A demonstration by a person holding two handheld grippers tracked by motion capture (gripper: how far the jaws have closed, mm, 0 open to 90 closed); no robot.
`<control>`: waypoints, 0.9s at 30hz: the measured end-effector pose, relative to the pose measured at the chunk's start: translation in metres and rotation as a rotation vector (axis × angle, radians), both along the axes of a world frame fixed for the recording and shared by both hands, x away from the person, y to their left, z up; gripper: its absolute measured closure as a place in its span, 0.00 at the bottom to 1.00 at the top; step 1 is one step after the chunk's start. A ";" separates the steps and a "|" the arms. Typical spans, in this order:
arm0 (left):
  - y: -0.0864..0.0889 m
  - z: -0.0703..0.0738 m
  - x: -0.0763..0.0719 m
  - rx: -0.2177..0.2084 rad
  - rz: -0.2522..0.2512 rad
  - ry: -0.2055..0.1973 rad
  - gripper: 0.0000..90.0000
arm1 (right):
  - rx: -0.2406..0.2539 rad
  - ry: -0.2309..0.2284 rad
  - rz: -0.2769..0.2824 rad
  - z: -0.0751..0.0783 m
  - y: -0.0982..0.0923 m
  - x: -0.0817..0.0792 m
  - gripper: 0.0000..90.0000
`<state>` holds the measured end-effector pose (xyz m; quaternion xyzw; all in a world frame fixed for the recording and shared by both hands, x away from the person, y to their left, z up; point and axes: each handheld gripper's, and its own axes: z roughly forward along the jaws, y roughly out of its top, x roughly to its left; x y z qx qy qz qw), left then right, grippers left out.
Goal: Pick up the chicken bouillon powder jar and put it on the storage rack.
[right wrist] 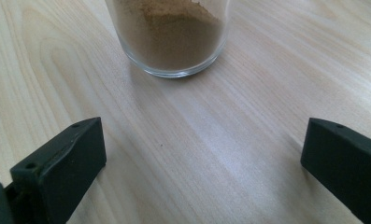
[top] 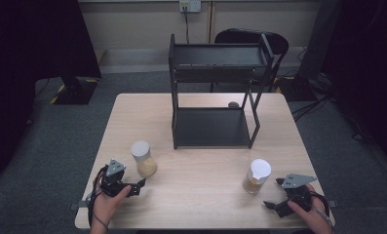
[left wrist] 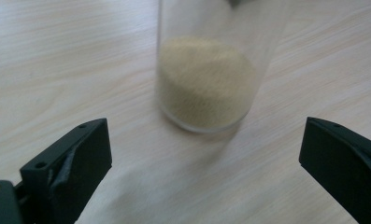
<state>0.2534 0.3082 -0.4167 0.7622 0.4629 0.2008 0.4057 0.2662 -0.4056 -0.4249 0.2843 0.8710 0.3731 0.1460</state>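
Left gripper (top: 141,183) wide open near bench (top: 201,204) front-left corner, pale jar (top: 143,159) just ahead, right gripper (top: 274,193) wide open front-right, brown jar (top: 256,176) near.

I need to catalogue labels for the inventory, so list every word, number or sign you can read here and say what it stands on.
None can be read.
Left jar: no label, pale grains behind clear glass.
Right jar: no label, brown powder, plain white lid.
Rack: plain black, no marking.
Wall socket: too small to tell any print.
Floor tape: yellow and black stripes, no words.
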 end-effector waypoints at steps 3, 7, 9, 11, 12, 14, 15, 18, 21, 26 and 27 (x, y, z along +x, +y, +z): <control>-0.003 0.001 0.006 -0.005 -0.006 0.009 0.02 | 0.000 0.000 0.000 0.000 0.000 0.000 0.00; -0.006 0.003 0.011 -0.014 -0.006 -0.003 0.02 | 0.000 0.000 -0.002 0.000 0.000 0.000 0.00; -0.006 0.003 0.013 -0.020 -0.008 -0.005 0.02 | 0.000 0.000 -0.005 0.000 0.001 -0.001 0.00; -0.007 0.004 0.015 -0.024 -0.011 -0.010 0.02 | 0.001 0.000 -0.007 0.000 0.001 -0.001 0.00; -0.009 0.006 0.017 -0.021 -0.002 -0.016 0.03 | 0.001 0.000 -0.008 0.000 0.001 -0.001 0.00; -0.010 0.006 0.019 -0.023 0.000 -0.021 0.03 | 0.001 0.000 -0.009 0.000 0.001 -0.001 0.00; -0.010 0.006 0.020 -0.026 -0.004 -0.026 0.03 | 0.001 0.000 -0.009 0.000 0.001 -0.001 0.00; -0.013 0.007 0.023 -0.025 0.006 -0.045 0.04 | 0.001 0.000 -0.011 0.000 0.001 -0.001 0.00; -0.018 0.012 0.028 -0.027 0.001 -0.060 0.08 | 0.001 0.000 -0.013 0.000 0.002 -0.002 0.00; -0.023 0.015 0.035 -0.027 0.004 -0.080 0.18 | 0.001 0.000 -0.014 0.000 0.002 -0.002 0.00; -0.022 0.016 0.036 -0.033 0.000 -0.085 0.19 | 0.001 0.000 -0.014 0.000 0.002 -0.002 0.00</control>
